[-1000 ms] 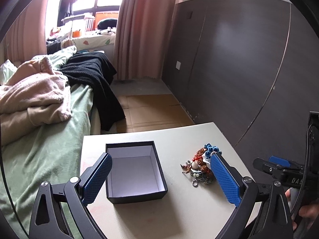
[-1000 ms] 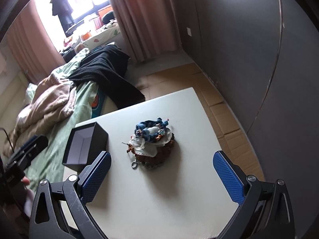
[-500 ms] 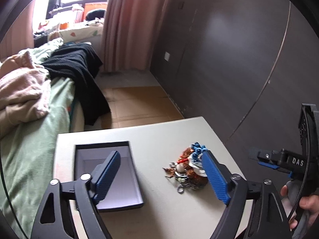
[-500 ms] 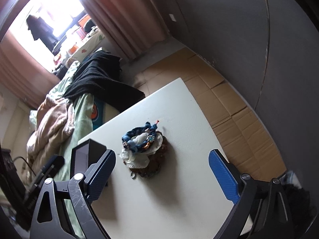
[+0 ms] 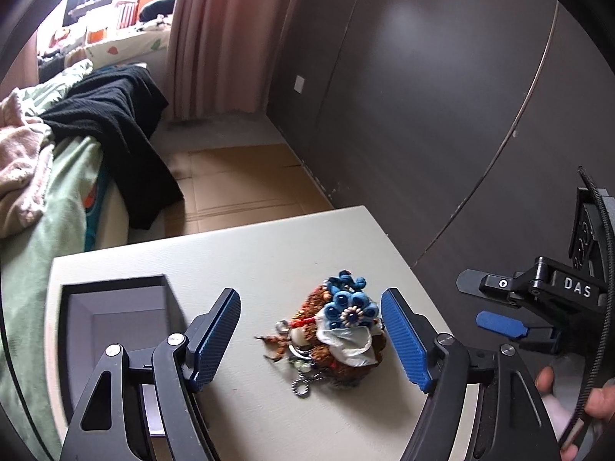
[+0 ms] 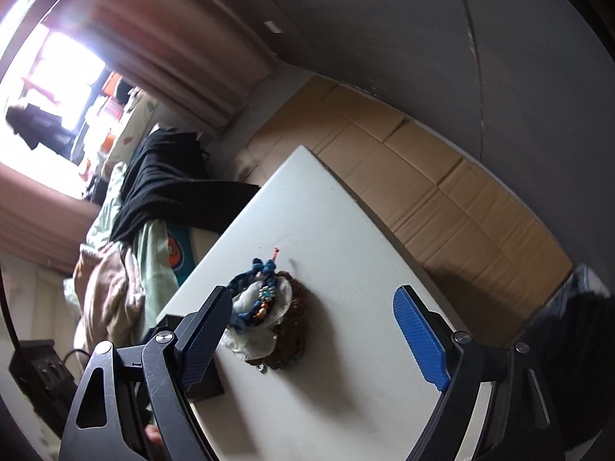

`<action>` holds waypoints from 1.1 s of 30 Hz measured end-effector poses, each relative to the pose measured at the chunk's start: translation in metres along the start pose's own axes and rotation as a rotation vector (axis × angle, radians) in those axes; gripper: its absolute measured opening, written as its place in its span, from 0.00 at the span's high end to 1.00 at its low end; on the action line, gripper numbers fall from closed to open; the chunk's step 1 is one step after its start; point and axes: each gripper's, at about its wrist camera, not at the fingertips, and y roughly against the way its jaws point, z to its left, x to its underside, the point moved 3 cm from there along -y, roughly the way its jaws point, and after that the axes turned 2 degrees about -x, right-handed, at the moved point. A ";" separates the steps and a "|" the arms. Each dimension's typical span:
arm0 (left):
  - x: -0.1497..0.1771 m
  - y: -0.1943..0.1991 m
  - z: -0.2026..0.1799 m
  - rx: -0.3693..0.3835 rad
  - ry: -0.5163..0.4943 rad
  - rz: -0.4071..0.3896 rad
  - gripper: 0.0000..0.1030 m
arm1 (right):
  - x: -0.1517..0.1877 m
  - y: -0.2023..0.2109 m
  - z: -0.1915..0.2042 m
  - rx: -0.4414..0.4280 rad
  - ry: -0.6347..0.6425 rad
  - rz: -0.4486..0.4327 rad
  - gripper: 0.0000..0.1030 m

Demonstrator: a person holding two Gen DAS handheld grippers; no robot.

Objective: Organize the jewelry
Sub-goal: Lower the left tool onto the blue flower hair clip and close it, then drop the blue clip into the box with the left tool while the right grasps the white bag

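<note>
The left hand-held gripper (image 5: 310, 340) stands wide, its jaws having just been closing a little, and the jewelry pile (image 5: 334, 336) lies between its two blue pads without either pad pressing on it; the right pad sits just beside the pile, though whether it touches cannot be told. The right hand-held gripper (image 6: 319, 340) also stands wide, its jaws likewise having just been closing, and grips nothing; in its own view the left pad overlaps the near side of the pile (image 6: 269, 319), while the right pad is well apart from it over bare desk. There are two grippers, each with two ribbed blue pads on black metal arms, one box and one heap of jewelry. The desk (image 5: 269, 253) is a pale, matte, rectangular top. The box (image 5: 115, 307) is dark outside and pale grey inside, square-sided and lidless, and it sits near the desk's left edge, partly hidden by the left gripper's arm. The pile lies toward the desk's right edge, near the box but apart from it: round blue beads in a flower cluster on top, a white glossy shell-like piece beneath, brown rough beads around the base, and small silvery rings at the near side. A person's fingers (image 5: 546, 378) show at the lower right of the left wrist view.
</note>
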 end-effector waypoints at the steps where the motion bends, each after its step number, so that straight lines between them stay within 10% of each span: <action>1: 0.000 -0.004 -0.001 0.001 0.003 0.007 0.26 | 0.000 0.000 -0.003 0.005 -0.013 -0.002 0.16; 14: 0.003 -0.041 -0.029 -0.044 -0.046 0.025 0.26 | -0.004 0.003 -0.024 -0.040 -0.106 0.024 0.16; 22: 0.002 -0.059 -0.031 -0.070 -0.112 0.065 0.64 | -0.002 -0.003 -0.020 -0.047 -0.089 0.054 0.16; 33: -0.010 -0.026 -0.003 -0.005 0.008 0.008 0.68 | 0.003 -0.011 -0.001 -0.051 -0.016 0.072 0.16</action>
